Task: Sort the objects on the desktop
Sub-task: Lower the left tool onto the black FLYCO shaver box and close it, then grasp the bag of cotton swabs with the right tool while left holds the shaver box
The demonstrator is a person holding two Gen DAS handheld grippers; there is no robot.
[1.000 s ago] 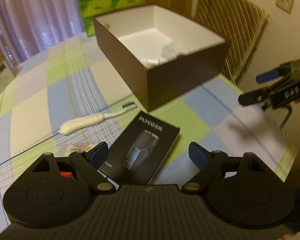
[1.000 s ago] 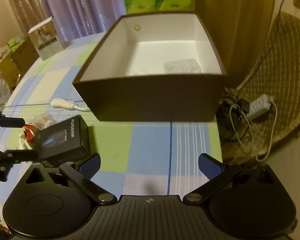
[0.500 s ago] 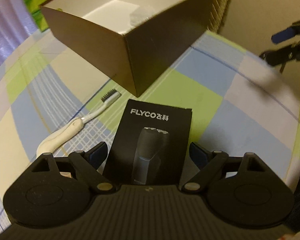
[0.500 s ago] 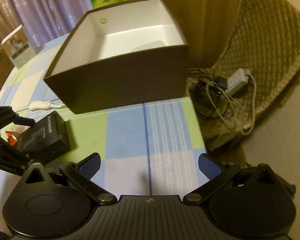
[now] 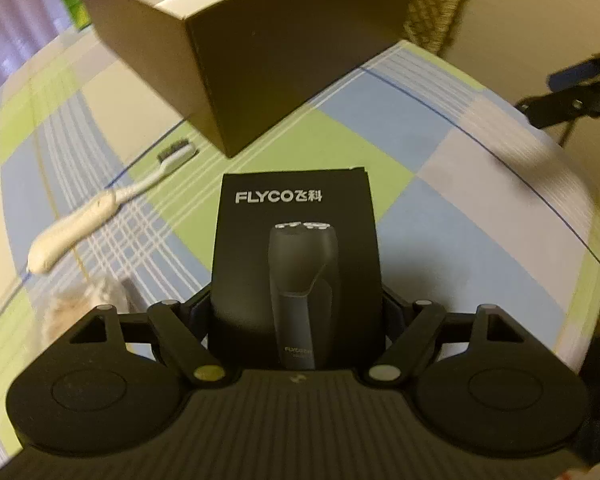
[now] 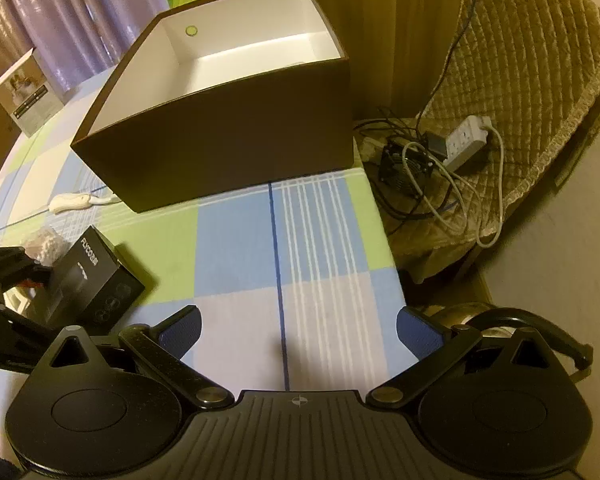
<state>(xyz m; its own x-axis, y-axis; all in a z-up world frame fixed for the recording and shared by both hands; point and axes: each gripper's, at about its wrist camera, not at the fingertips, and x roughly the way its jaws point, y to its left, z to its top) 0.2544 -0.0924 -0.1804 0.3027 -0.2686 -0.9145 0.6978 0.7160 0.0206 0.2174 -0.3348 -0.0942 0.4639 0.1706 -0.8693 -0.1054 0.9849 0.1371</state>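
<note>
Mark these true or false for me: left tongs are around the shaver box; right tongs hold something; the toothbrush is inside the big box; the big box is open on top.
1. The left tongs are around the shaver box. True.
2. The right tongs hold something. False: they are open and empty, above the tablecloth.
3. The toothbrush is inside the big box. False: it lies on the tablecloth beside it.
4. The big box is open on top. True.
</note>
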